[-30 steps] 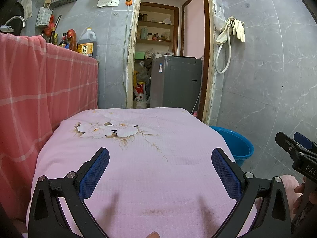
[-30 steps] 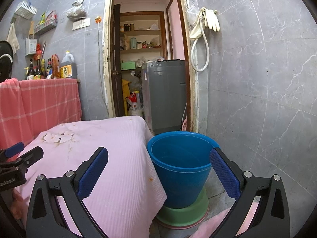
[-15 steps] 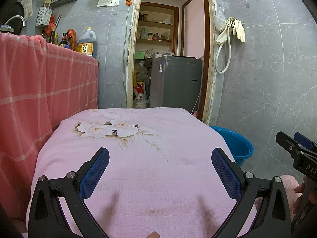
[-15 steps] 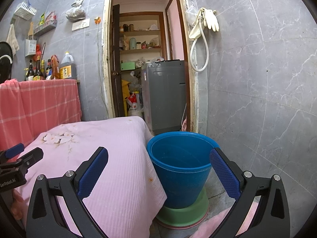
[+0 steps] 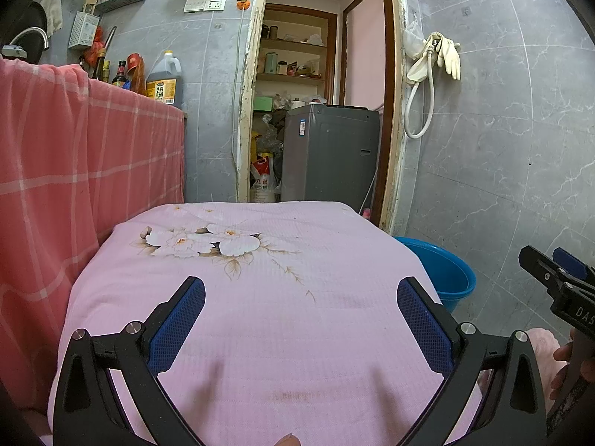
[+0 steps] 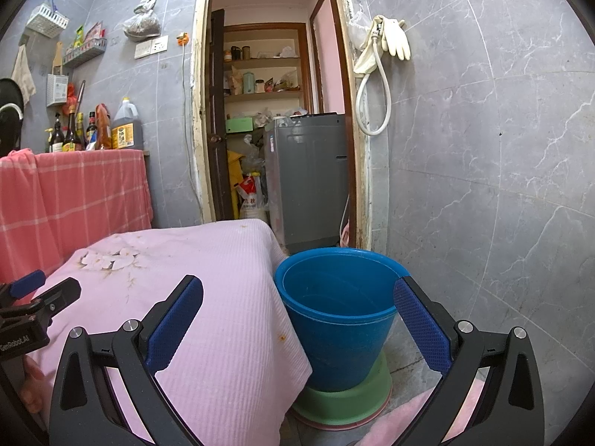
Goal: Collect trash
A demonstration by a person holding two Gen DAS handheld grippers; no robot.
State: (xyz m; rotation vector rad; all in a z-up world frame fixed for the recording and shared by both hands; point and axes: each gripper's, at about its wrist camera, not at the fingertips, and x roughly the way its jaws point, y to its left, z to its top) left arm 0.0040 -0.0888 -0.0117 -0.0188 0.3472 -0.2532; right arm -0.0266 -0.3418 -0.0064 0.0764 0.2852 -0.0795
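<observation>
My left gripper [image 5: 300, 312] is open and empty, held over a table draped in a pink floral cloth [image 5: 260, 297]. No trash shows on the cloth. My right gripper [image 6: 297, 312] is open and empty, facing a blue bucket [image 6: 336, 316] that stands on a green basin [image 6: 344, 397] on the floor just right of the table. The bucket also shows in the left wrist view [image 5: 442, 271], and the right gripper shows at that view's right edge [image 5: 557, 282]. The left gripper shows at the left edge of the right wrist view [image 6: 33, 304].
A counter under a red checked cloth [image 5: 74, 171] holds bottles at the left. An open doorway behind the table leads to a grey washing machine [image 5: 331, 152] and shelves. A tiled wall [image 6: 483, 186] with gloves and a hose runs along the right.
</observation>
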